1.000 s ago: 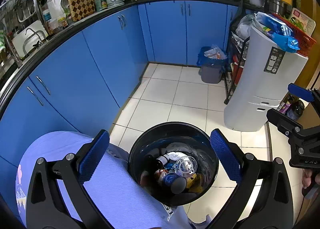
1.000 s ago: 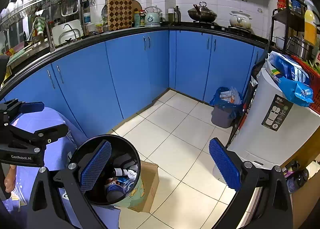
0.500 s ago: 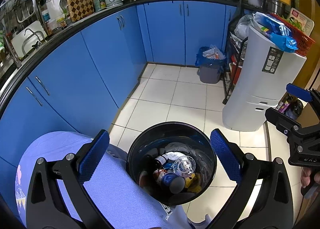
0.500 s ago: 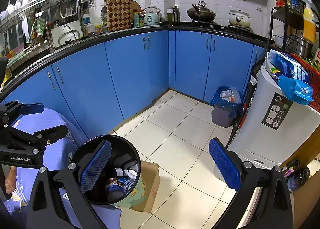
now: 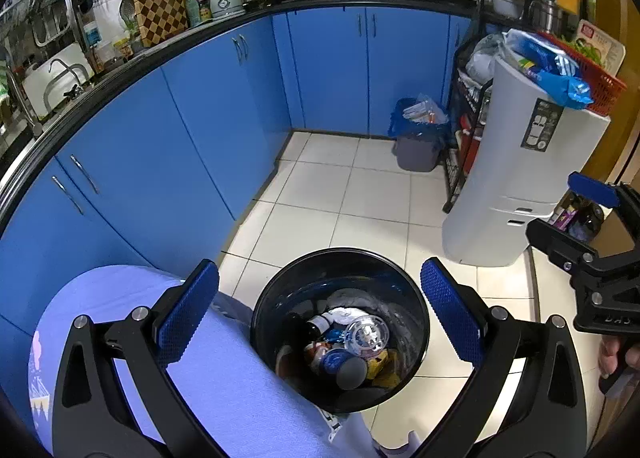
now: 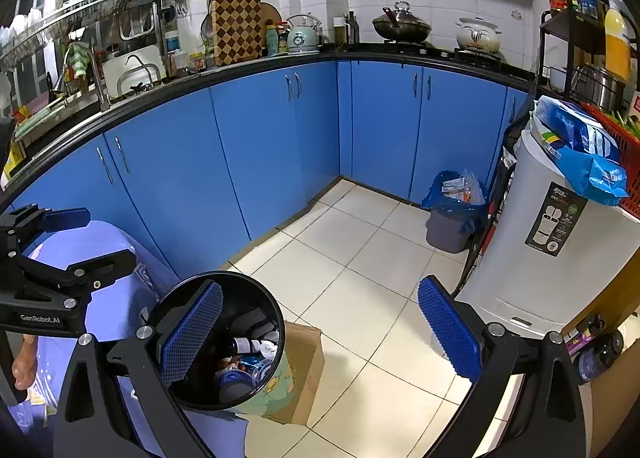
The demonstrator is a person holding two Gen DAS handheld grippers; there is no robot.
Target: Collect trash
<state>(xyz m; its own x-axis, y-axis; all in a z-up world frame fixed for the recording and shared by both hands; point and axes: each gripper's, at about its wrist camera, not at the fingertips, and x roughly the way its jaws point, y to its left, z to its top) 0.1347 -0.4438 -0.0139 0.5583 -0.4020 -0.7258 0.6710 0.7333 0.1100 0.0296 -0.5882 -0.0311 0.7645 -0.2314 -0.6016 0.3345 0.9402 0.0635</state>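
A round black trash bin (image 5: 416, 310) stands on the white tiled floor, holding bottles, a clear lid and wrappers (image 5: 352, 346). My left gripper (image 5: 320, 314) is open and empty, held above the bin with its blue pads to either side of the rim. The bin also shows in the right wrist view (image 6: 264, 298) at lower left. My right gripper (image 6: 320, 334) is open and empty, to the right of the bin above the floor. Each gripper shows at the edge of the other's view.
Blue cabinets (image 6: 256, 146) curve along the left and back. A grey bin with a blue bag (image 6: 452, 214) stands in the corner. A white appliance (image 6: 552, 242) stands at right. A cardboard box (image 6: 308, 362) sits beside the black bin. The person's purple-clad leg (image 5: 120, 306) is at left.
Both views have shifted very slightly; the grippers stay open and the bin holds the same position.
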